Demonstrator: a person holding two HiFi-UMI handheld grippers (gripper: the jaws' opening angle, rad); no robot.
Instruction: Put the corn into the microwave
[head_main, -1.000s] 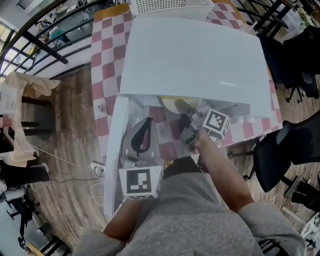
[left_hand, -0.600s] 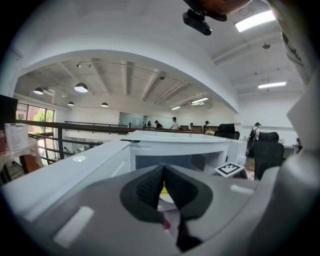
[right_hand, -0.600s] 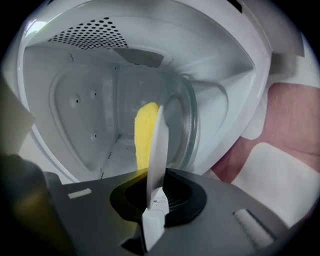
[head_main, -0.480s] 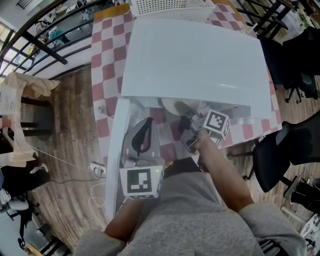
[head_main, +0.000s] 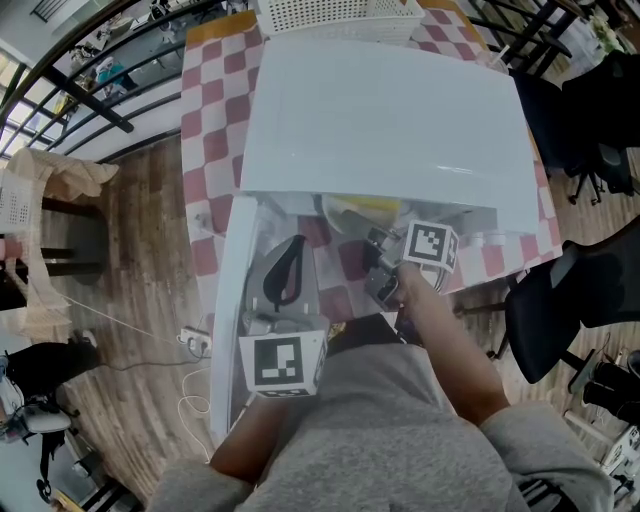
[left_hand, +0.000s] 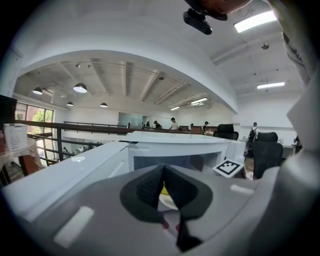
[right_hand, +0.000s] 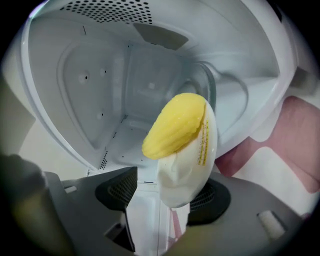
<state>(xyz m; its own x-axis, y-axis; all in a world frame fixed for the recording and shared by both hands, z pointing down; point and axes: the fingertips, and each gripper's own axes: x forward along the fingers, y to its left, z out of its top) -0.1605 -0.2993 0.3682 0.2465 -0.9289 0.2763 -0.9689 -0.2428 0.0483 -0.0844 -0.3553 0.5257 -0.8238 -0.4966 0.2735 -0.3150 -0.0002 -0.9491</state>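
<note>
Tabletop (head_main: 213, 150): pink-and-white checks, showing at 9 o'clock and 3 o'clock of the microwave in the head view.
Door (head_main: 228, 300): white and swung open, running from the microwave's front corner toward 7 o'clock.
Left gripper (head_main: 294, 246): low in the head view, at about 6 o'clock, just beside the open door. Its jaws are together with nothing between them.
Microwave (head_main: 390, 110): white, filling the middle of the tabletop, with its open cavity facing the person.
Corn (right_hand: 175, 125): yellow, lying on a white plate (right_hand: 182, 170) at the mouth of the cavity, at 12 o'clock from the right gripper's jaws.
Plate: tilted in the right gripper view. Its near rim dips between the jaws, close to the right-hand one, and I cannot tell whether they touch.
Right gripper (right_hand: 165, 197): at 5 o'clock of the microwave's front. Its jaws stand apart and have just been opening.
Chair (head_main: 560, 300): black, at 3 o'clock, off the tabletop.
</note>
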